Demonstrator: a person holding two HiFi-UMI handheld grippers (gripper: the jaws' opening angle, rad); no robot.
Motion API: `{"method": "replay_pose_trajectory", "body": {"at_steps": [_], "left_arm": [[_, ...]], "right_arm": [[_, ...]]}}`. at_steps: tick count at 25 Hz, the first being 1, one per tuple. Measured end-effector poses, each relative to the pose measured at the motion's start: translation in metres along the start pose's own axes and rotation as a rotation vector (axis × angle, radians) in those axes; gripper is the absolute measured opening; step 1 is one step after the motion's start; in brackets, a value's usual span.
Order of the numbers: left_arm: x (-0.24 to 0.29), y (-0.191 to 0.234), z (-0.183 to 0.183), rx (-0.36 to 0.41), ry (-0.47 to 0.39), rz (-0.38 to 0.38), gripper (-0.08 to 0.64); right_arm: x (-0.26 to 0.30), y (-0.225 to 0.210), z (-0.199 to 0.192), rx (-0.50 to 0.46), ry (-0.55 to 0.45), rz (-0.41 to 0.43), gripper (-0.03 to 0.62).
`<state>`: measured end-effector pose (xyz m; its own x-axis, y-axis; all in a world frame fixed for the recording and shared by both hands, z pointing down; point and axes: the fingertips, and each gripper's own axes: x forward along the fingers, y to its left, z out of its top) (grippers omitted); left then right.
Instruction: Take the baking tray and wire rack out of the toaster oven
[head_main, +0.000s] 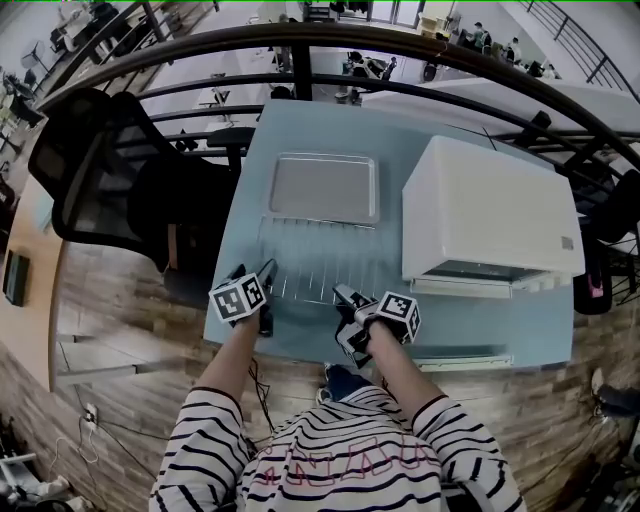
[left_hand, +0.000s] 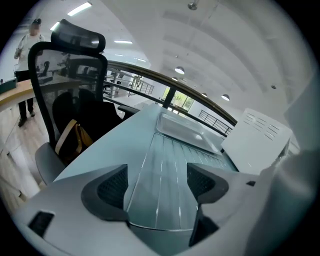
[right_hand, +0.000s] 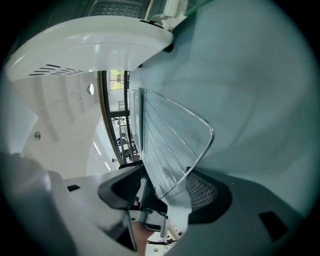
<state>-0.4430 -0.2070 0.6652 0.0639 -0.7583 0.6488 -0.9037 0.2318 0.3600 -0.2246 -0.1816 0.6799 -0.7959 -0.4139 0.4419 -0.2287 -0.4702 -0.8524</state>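
Observation:
The wire rack (head_main: 318, 258) lies flat on the light blue table (head_main: 300, 335), its far edge against the silver baking tray (head_main: 324, 187). The white toaster oven (head_main: 490, 215) stands to their right. My left gripper (head_main: 266, 282) is at the rack's near left corner and my right gripper (head_main: 345, 298) at its near right corner. In the left gripper view the left gripper (left_hand: 157, 175) is open, with the rack's near edge (left_hand: 165, 165) lying between the jaws and untouched by the pads. In the right gripper view the right gripper (right_hand: 165, 182) is open around the rack's rounded corner (right_hand: 197, 160).
A black office chair (head_main: 100, 170) stands left of the table, close to its edge. A dark curved railing (head_main: 300, 45) runs behind the table. The oven's front (head_main: 470, 285) faces me, to the right of the rack.

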Motion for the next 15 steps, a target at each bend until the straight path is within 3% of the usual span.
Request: {"method": "replay_pose_trajectory", "body": {"at_steps": [6, 12, 15], "left_arm": [[-0.012, -0.005, -0.006, -0.021, -0.029, -0.016, 0.345], [-0.034, -0.004, -0.017, -0.049, -0.050, -0.022, 0.345], [-0.045, -0.007, -0.022, -0.053, -0.066, -0.041, 0.345]], "right_arm": [[-0.008, -0.005, 0.010, 0.130, 0.027, 0.055, 0.276], [-0.023, 0.005, 0.019, 0.109, 0.039, 0.059, 0.293], [-0.030, 0.001, 0.019, 0.005, 0.070, -0.003, 0.298]]}}
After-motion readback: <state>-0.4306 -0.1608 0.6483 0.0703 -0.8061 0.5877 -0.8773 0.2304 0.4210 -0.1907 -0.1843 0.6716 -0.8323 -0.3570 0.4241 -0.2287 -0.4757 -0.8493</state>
